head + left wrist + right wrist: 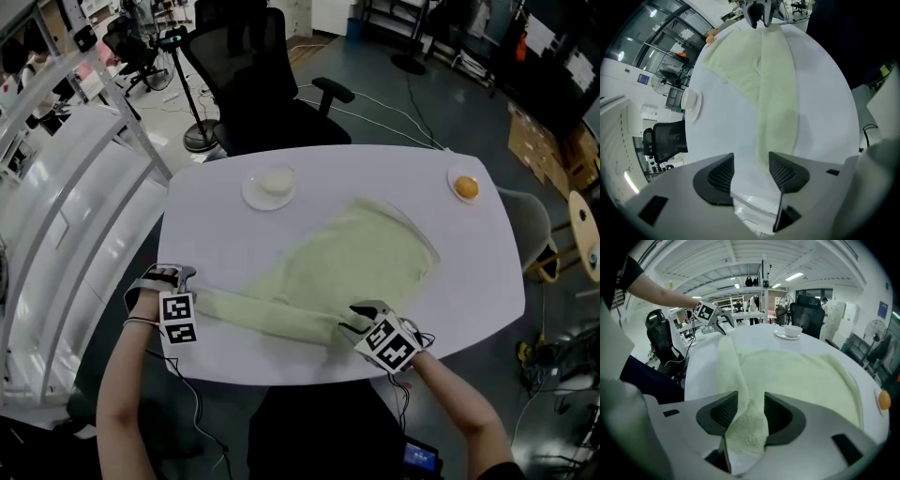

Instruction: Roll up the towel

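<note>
towel [361,251] on the worktop [216,234] has only its near edge rolled; most's left for you. left gripper [178,275] jaws apart beside the roll, right gripper [353,323] jaws apart around its end.

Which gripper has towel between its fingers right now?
The right gripper: the pale green towel bunches in the gap between its fingers. The left gripper shows bare white table between its fingers, with the towel's end just ahead.
</note>
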`<state>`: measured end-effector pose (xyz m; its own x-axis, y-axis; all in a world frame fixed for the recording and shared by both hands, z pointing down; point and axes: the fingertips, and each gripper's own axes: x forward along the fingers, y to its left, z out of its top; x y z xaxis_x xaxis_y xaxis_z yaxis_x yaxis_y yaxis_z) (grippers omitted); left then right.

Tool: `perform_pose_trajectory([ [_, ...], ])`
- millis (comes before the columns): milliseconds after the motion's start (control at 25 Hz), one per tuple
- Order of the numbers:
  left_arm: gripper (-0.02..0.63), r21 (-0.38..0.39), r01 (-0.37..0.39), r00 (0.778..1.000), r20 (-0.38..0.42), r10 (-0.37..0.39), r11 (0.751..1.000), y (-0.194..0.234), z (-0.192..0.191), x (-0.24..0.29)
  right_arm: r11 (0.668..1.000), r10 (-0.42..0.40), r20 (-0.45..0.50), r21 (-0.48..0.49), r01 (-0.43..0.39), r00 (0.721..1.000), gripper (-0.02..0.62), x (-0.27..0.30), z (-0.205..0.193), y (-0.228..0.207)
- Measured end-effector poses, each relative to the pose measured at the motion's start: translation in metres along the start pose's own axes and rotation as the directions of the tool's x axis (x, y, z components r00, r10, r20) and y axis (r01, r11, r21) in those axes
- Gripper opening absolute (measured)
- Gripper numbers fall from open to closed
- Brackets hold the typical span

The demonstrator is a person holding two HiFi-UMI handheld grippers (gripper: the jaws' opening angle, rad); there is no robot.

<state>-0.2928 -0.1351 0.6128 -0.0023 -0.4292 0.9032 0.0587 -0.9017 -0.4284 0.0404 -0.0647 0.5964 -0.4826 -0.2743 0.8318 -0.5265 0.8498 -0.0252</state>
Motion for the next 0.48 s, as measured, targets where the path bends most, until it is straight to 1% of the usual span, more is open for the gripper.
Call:
perform_pose_trajectory([
  [120, 0.258, -0.029, -0.027, 1.000, 0.004, 0.028, 0.999, 0.002, -0.007, -0.013, 1.000, -0.022, 0.012, -0.005, 0.022, 1.000, 0.189, -0.013, 0.002, -0.001],
  [280, 0.258, -0.103, -0.052, 0.997, 0.054, 0.057, 0.993, -0.001, -0.007, -0.035, 0.999, -0.042, 0.036, -0.019, 0.043, 0.998, 0.189, -0.032, 0.003, 0.008],
  [360, 0.258, -0.103, -0.056, 0.995, 0.074, 0.063, 0.993, -0.009, -0.003, -0.043, 0.998, -0.051, 0.047, -0.033, 0.053, 0.998, 0.189, -0.039, 0.003, 0.015],
  [480, 0.258, -0.072, -0.049, 0.992, 0.113, 0.057, 0.996, -0.026, 0.010, -0.051, 0.994, -0.067, 0.064, -0.080, 0.072, 0.996, 0.190, -0.045, 0.007, 0.030],
])
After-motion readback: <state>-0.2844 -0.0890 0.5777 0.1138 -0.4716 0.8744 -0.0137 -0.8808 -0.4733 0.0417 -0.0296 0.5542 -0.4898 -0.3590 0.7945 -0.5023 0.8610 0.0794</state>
